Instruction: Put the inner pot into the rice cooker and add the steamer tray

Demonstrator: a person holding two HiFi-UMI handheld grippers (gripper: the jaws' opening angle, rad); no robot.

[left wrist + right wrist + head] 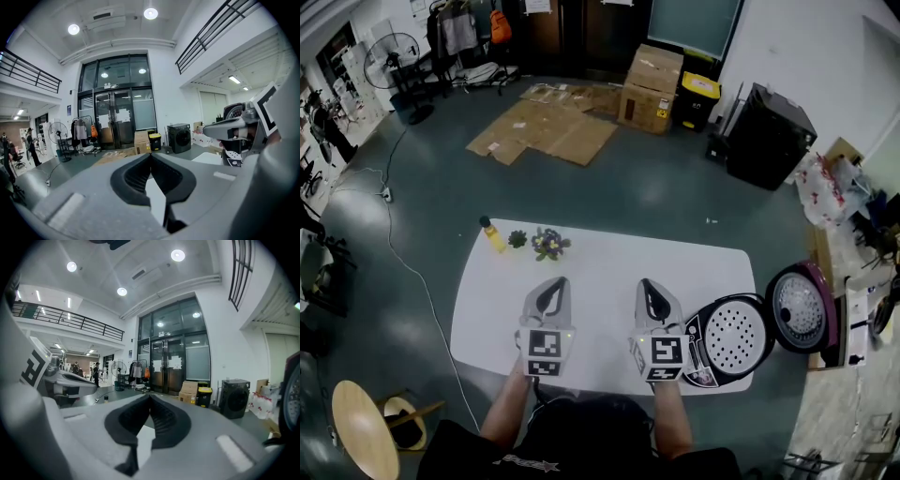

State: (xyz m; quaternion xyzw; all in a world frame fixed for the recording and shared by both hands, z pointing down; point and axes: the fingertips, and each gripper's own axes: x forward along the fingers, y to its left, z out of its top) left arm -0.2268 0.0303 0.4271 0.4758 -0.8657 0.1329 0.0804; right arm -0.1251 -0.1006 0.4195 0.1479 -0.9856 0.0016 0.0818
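Sitting in the rice cooker (pixel 697 354) at the table's (pixel 609 262) right edge, the perforated steamer tray (pixel 733 335) fills its top, w/ the lid (pixel 801 312) hinged open to the right. Right tool (pixel 650 286) is just left of the cooker, jaws pressed together, nothing betw. them. Left tool (pixel 558 284) sits alongside, also closed & empty. Yellow bottle (pixel 493 235) & small plants (pixel 549 244) stand at the far edge.

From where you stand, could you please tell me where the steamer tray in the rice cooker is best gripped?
Probably its rim, from straight above with the right gripper, the nearer one. The steamer tray lies flat in the rice cooker, its perforated floor offers no hold, and the open lid leaves the top clear.
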